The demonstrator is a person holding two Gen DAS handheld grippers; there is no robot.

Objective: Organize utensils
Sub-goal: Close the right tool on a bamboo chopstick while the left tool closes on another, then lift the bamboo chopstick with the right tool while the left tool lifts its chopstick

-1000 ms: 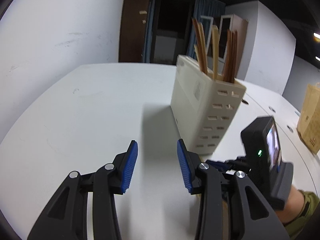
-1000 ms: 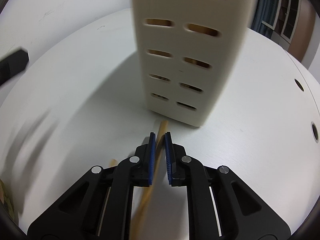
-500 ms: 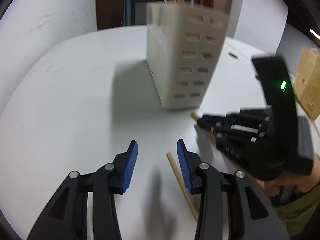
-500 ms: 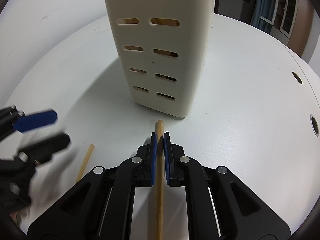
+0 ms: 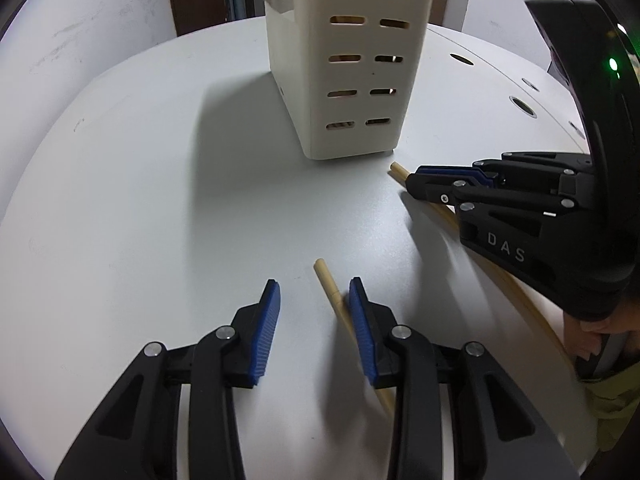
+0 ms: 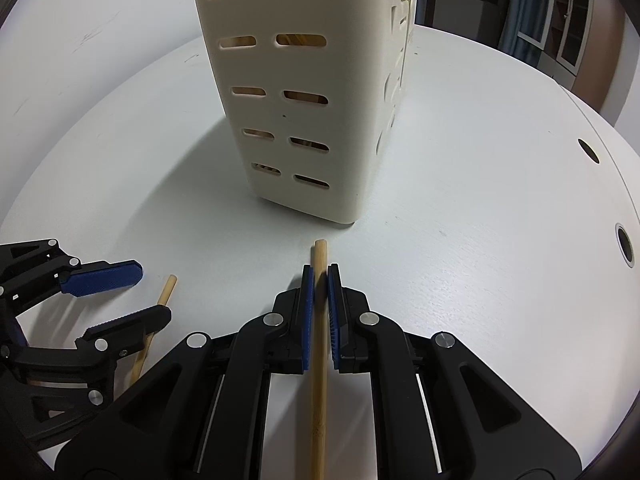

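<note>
A cream slotted utensil holder (image 5: 348,60) (image 6: 300,100) stands on the white table (image 5: 140,200), with wooden sticks showing through its slots. Two pale wooden chopsticks lie in front of it. My right gripper (image 6: 320,276) (image 5: 412,182) is shut on one chopstick (image 6: 320,380) (image 5: 397,170), whose tip points at the holder's base. My left gripper (image 5: 314,312) (image 6: 152,294) is low over the other chopstick (image 5: 326,280) (image 6: 167,288). Its jaws are closing with the stick between them, close against the right pad (image 5: 362,328) and apart from the left pad.
Round cable holes (image 5: 522,106) (image 6: 624,244) dot the table's right side. A person's hand (image 5: 592,332) and green sleeve (image 5: 616,400) hold the right gripper. A white wall and dark cabinets stand behind the table.
My left gripper has dropped and tipped down toward the table, coming over the loose chopstick, and its jaws have narrowed slightly. The right gripper keeps its hold on its chopstick.
</note>
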